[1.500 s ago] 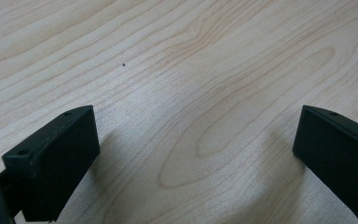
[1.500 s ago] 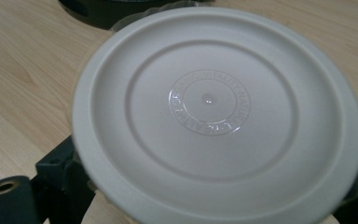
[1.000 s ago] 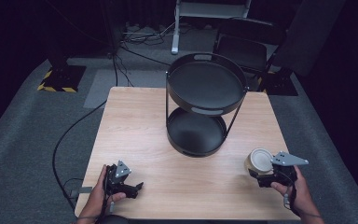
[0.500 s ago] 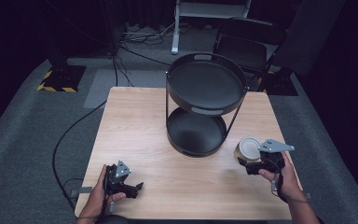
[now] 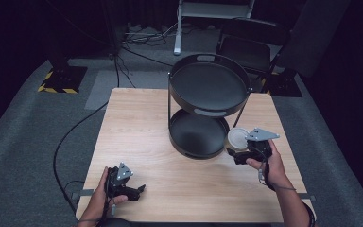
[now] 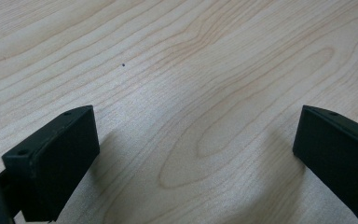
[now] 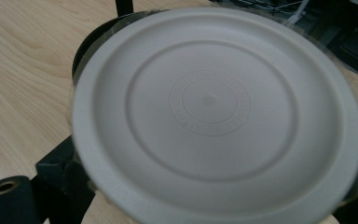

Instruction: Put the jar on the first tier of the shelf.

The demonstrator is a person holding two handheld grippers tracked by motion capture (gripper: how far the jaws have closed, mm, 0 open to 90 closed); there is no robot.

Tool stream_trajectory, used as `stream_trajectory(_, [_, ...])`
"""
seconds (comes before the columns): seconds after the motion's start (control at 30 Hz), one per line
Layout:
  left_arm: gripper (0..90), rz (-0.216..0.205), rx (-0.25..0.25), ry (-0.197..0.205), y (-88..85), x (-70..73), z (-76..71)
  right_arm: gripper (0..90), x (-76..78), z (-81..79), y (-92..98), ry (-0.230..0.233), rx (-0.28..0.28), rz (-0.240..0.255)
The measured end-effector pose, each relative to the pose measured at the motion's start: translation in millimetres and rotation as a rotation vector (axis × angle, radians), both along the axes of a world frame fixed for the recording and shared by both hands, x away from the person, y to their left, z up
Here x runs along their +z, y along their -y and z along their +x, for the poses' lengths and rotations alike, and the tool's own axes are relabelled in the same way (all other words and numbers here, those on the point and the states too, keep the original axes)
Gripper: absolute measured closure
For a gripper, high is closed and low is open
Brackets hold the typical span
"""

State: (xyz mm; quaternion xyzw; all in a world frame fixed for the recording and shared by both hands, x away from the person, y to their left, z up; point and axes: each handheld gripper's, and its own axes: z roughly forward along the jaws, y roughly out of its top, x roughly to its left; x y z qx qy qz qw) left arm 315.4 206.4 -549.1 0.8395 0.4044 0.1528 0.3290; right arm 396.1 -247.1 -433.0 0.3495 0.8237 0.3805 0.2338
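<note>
A round container with a white lid (image 5: 238,138) sits between the jaws of my right gripper (image 5: 238,151), just off the right rim of the lower tray (image 5: 196,135) of a black two-tier stand. In the right gripper view the white lid (image 7: 214,107) faces the camera, with the black jaws at its left and right sides and the dark tray rim (image 7: 81,56) behind it. My left gripper (image 5: 139,190) rests near the table's front left edge. Its jaws stand wide apart over bare wood in the left gripper view (image 6: 196,154), holding nothing.
The stand's upper tray (image 5: 209,85) hangs over the lower one on thin posts at the table's back middle. The light wooden table (image 5: 137,127) stands on grey carpet. A cable (image 5: 64,142) trails off the left side. Dark chairs stand behind the table.
My right gripper has carried the container forward and to the left, up to the rim of the stand's lower tray. The left gripper has not moved.
</note>
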Motion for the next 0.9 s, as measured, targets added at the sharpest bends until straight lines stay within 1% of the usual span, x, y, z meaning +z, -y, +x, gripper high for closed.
stream_trajectory(0.3, [0.0, 0.001, -0.001, 0.000, -0.1, 0.0, 0.0, 8.9, -2.3, 16.3, -22.5, -0.011, 0.013, 0.003])
stream_trajectory(0.4, [0.0, 0.000, -0.001, 0.000, -0.1, 0.0, 0.1, 8.9, -3.2, 21.3, -28.0, -0.016, 0.013, 0.014])
stream_trajectory(0.5, [0.0, 0.001, -0.001, 0.000, -0.1, 0.0, 0.1, 8.9, -3.9, 24.2, -31.5, -0.016, 0.009, 0.011])
stream_trajectory(0.6, [0.0, 0.000, 0.000, 0.000, 0.0, 0.0, 0.0, 8.9, -5.5, 30.2, -39.9, -0.016, 0.010, 0.006])
stream_trajectory(0.9, [0.0, 0.000, -0.001, 0.000, 0.0, 0.0, 0.0, 8.9, -8.0, 42.4, -49.9, -0.021, -0.009, 0.027])
